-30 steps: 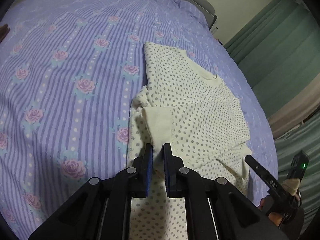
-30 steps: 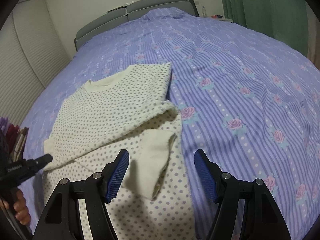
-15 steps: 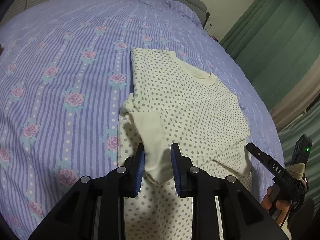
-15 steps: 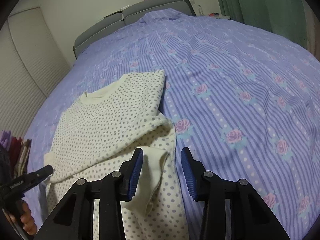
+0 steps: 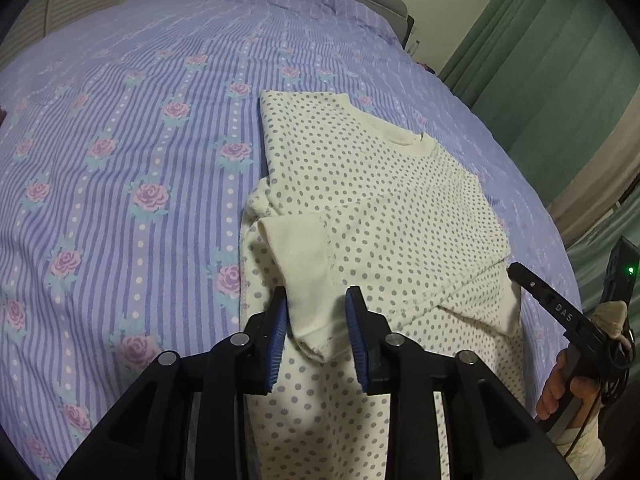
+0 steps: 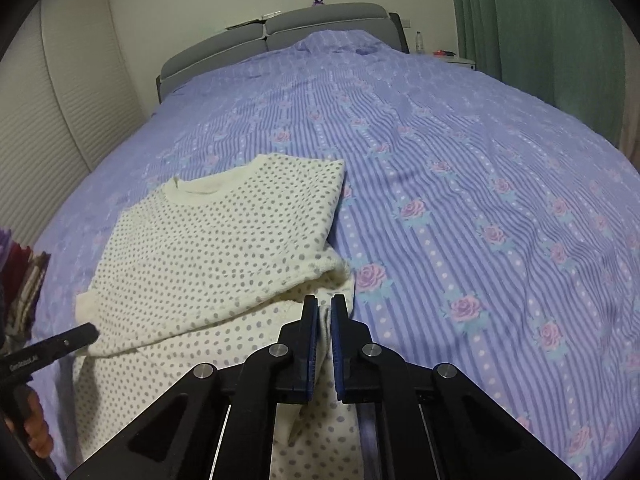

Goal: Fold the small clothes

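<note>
One dotted shirt (image 5: 372, 200); two hand-held grippers: left (image 5: 316, 312) parted astride cuff, right (image 6: 324, 312) clamped on cuff.

Left gripper (image 5: 316, 320): lower centre of frame, pointing downward; fingers part open, just been opening, cream sleeve cuff (image 5: 308, 276) between them.

Right gripper (image 6: 325, 334): lower centre, pointing downward; fingers just closed, nipping cuff cloth.

Right hand (image 5: 568, 388): lower right, gripping handle.

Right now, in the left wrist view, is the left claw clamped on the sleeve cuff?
No: the left claw stands open, and the cuff lies between its pads without being pinched.
</note>
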Demonstrator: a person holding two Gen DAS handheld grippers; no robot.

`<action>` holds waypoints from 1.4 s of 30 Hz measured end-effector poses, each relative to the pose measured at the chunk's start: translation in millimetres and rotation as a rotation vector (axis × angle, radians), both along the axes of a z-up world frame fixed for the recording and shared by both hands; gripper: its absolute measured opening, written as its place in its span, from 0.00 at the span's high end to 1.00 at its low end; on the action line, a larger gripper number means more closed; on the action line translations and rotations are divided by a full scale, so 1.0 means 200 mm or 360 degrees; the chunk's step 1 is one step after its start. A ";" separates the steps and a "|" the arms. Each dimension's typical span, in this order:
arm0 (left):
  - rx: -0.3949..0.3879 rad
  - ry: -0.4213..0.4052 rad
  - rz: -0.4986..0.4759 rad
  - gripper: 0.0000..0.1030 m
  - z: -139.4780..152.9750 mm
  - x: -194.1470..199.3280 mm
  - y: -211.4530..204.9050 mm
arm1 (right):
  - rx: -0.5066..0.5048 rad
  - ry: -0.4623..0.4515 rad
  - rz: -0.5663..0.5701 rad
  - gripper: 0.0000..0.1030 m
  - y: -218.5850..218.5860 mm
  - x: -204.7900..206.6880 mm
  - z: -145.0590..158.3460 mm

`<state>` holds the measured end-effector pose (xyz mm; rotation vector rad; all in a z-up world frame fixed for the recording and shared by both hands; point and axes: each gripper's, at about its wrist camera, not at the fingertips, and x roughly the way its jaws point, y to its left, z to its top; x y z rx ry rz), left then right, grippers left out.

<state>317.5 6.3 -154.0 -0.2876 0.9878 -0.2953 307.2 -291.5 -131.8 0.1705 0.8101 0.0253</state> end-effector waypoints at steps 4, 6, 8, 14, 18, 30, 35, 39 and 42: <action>0.0052 -0.0019 -0.0002 0.58 0.00 -0.04 0.01 | -0.0019 0.0069 -0.0048 0.84 -0.01 0.02 -0.03; 0.0078 -0.0027 -0.0019 0.58 0.00 -0.07 0.03 | -0.0053 0.0078 -0.0102 0.70 -0.03 -0.01 -0.03; 0.0110 -0.0038 -0.0030 0.58 0.01 -0.12 0.04 | -0.0143 0.0082 -0.0169 0.69 -0.06 -0.05 -0.02; 0.0244 -0.0077 0.0043 0.51 0.05 -0.30 0.12 | -0.0133 0.0060 -0.0248 0.65 -0.18 -0.28 0.09; 0.0194 -0.0142 0.0035 0.51 0.14 -0.47 0.15 | -0.0099 0.0022 -0.0233 0.47 -0.19 -0.47 0.14; 0.0094 0.0019 -0.0029 0.51 0.01 -0.77 0.13 | 0.0066 0.0176 -0.0125 0.47 -0.15 -0.82 -0.02; 0.0091 0.0018 -0.0063 0.51 -0.02 -0.85 0.11 | 0.0109 0.0205 -0.0141 0.47 -0.17 -0.91 -0.06; 0.0088 0.0009 -0.0051 0.51 -0.04 -0.81 0.10 | 0.0145 0.0224 -0.0140 0.47 -0.17 -0.91 -0.08; 0.0063 0.0049 -0.0059 0.51 -0.07 -0.78 0.08 | 0.0139 0.0217 -0.0132 0.47 -0.16 -0.92 -0.09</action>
